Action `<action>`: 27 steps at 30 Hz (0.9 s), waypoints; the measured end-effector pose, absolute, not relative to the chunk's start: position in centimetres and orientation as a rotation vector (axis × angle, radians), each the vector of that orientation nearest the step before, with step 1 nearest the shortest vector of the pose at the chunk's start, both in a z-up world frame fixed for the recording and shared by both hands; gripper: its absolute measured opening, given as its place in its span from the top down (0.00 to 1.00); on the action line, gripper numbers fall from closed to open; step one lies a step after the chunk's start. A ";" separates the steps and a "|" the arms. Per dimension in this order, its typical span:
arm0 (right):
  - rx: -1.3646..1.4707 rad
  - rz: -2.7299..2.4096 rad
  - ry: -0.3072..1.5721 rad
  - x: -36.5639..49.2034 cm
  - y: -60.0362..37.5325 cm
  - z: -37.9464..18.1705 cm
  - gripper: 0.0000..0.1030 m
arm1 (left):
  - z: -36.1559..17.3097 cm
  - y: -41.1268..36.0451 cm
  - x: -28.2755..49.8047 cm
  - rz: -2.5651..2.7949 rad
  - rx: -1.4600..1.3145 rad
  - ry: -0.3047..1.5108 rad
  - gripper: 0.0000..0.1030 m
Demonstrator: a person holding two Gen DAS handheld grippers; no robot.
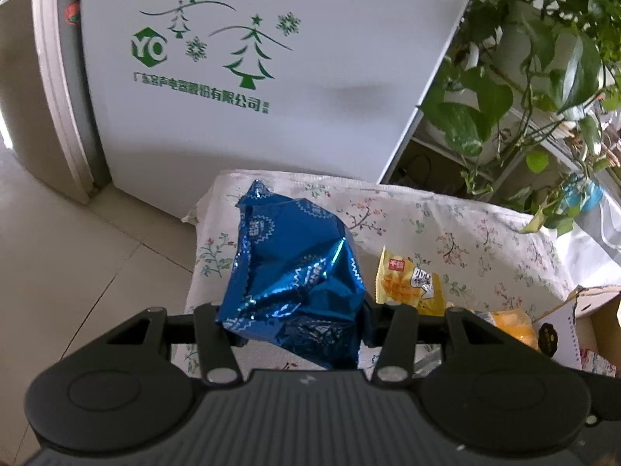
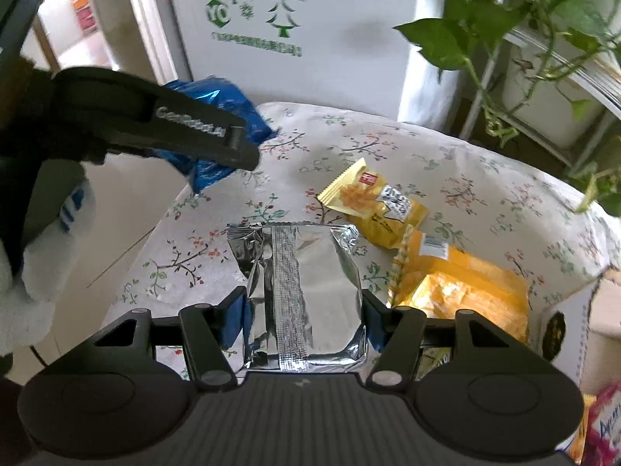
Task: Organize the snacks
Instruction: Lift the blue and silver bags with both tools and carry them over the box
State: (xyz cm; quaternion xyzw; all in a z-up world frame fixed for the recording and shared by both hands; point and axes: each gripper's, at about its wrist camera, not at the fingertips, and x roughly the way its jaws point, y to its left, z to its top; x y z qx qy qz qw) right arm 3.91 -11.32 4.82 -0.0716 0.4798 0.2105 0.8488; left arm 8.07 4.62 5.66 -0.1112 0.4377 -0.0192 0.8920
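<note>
Hovering past the cloth's edge; blue packet clamped.

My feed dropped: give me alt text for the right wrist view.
The right gripper grips a silver foil packet above the floral cloth. Two yellow snack packs lie beyond; the left gripper holds a blue bag.

Both tongs are matte black, ribbed-bodied, with silver pivot pins and round caps
</note>
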 end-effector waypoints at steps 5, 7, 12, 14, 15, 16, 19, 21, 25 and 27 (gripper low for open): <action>-0.111 0.414 0.981 3.5 -12.0 6.3 0.35 | 6.9 5.0 7.4 -0.011 -0.242 0.882 0.53; -0.087 0.389 0.974 3.4 -12.7 6.9 0.35 | 7.3 4.9 7.1 -0.007 -0.244 0.872 0.53; -0.041 0.310 0.945 2.7 -14.4 8.2 0.35 | 8.1 4.1 6.5 -0.001 -0.223 0.849 0.53; -0.006 0.288 0.932 2.4 -15.2 8.8 0.35 | 8.3 3.7 6.2 -0.005 -0.234 0.848 0.53; 0.007 0.281 0.925 2.2 -15.5 9.1 0.35 | 8.4 3.4 6.0 -0.010 -0.239 0.848 0.53; 0.017 0.273 0.917 1.9 -15.9 9.3 0.35 | 8.5 3.1 5.8 -0.014 -0.238 0.848 0.53; 0.042 0.243 0.901 1.4 -17.1 9.9 0.35 | 8.7 1.8 5.4 -0.019 -0.209 0.846 0.53; 0.049 0.230 0.892 1.4 -17.9 10.1 0.35 | 8.8 1.1 5.2 -0.027 -0.193 0.847 0.53; 0.062 0.193 0.899 1.4 -19.6 10.1 0.35 | 8.8 -0.4 4.9 -0.046 -0.170 0.866 0.53; 0.069 0.176 0.899 1.4 -20.5 10.0 0.35 | 8.7 -1.0 4.7 -0.056 -0.165 0.875 0.53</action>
